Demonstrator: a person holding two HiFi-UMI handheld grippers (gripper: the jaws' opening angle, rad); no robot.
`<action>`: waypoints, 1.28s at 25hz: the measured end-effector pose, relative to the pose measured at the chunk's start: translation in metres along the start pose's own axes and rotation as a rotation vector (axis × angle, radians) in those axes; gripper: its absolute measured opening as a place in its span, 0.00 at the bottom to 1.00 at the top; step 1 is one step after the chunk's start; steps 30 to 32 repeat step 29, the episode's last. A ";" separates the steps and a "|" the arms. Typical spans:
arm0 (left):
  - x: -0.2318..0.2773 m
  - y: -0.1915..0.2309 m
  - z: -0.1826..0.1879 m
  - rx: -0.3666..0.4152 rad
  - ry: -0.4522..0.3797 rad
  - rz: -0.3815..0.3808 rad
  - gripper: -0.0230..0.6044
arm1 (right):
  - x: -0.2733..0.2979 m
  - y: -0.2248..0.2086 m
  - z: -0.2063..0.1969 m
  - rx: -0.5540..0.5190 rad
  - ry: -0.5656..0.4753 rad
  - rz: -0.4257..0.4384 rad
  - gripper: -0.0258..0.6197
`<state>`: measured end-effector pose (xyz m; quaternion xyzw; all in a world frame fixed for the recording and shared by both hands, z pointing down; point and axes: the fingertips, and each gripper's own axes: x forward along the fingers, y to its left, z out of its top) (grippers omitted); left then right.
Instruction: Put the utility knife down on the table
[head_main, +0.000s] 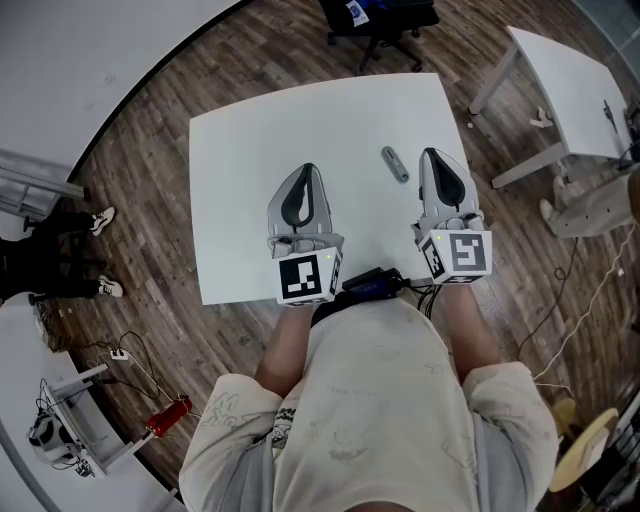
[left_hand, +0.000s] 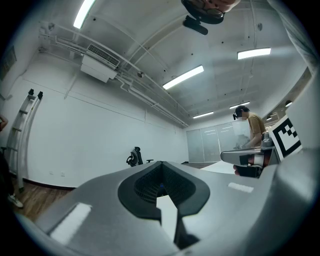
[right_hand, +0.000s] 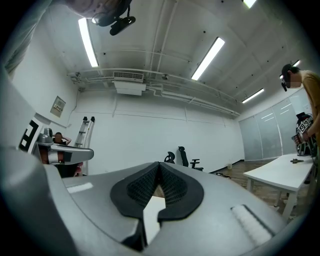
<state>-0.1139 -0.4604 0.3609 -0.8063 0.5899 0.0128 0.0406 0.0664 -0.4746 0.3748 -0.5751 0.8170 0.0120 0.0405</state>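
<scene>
I see the utility knife (head_main: 395, 164) lying flat on the white bench (head_main: 250, 150), right of centre in the head view and just left of my right claw (head_main: 432, 153), clear of it. By my reading the put-down is done: nothing grips the knife and it rests on its long side, so it should not roll. It is a slim grey bar with rounded ends, probably a smooth metal or plastic casing. My right claw is pressed together with nothing between its black ribbed pads. The left claw (head_main: 307, 168), lower centre of the frame and well apart from the knife, is likewise pressed together and empty. Both point level away from me across the bench, smooth grey shells tapering to a tip, parked near the front edge out of the knife's way
</scene>
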 end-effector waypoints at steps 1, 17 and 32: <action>-0.001 -0.002 -0.001 0.000 0.001 0.000 0.06 | -0.002 0.000 -0.001 -0.002 0.000 0.001 0.05; 0.001 -0.001 -0.023 -0.004 0.009 -0.008 0.06 | 0.001 0.002 -0.017 -0.023 0.013 0.009 0.05; 0.006 0.007 -0.022 -0.006 0.014 -0.008 0.06 | 0.009 0.006 -0.019 -0.029 0.019 0.007 0.05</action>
